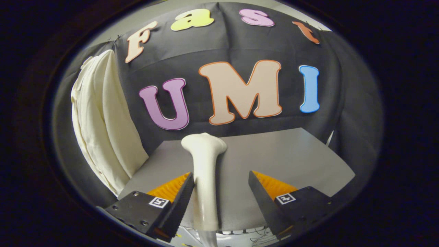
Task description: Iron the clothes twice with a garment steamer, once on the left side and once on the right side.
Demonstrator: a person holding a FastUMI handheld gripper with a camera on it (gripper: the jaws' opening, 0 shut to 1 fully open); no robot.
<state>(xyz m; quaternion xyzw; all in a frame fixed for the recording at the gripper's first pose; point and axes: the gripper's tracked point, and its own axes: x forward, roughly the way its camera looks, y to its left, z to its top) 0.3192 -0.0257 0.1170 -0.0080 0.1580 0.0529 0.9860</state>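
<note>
Fingers [192, 192] stand wide apart in the gripper view, jaws spread, and the garment steamer [205, 178] rises upright in the gap between them. Its pale handle sits hard against the left finger, touching or as good as touching it, while the right finger stands well clear, with bare tabletop showing between it and the handle, so this is no two-sided grip: the gripper [221, 192] is open around the steamer and not clamped on it. Up top, the steamer widens into a rounded head that pokes just above the far edge of the grey tabletop [291, 154], right in front of the black cloth wall [329, 85]. Whether the steamer's base rests on anything I cannot tell, because the lower end of the handle runs down out of sight between the fingers. Over to the left, well apart from the steamer and beyond the left finger, the clothes [103, 123] hang against the wall: a cream garment, draped in long vertical folds, its lower edge dropping down beside the tabletop's left corner. Steamer head and garment are not touching; a stretch of dark wall and a wedge of tabletop lie between them. Down below the fingers, a few thin cables [255, 235] show faintly.
</note>
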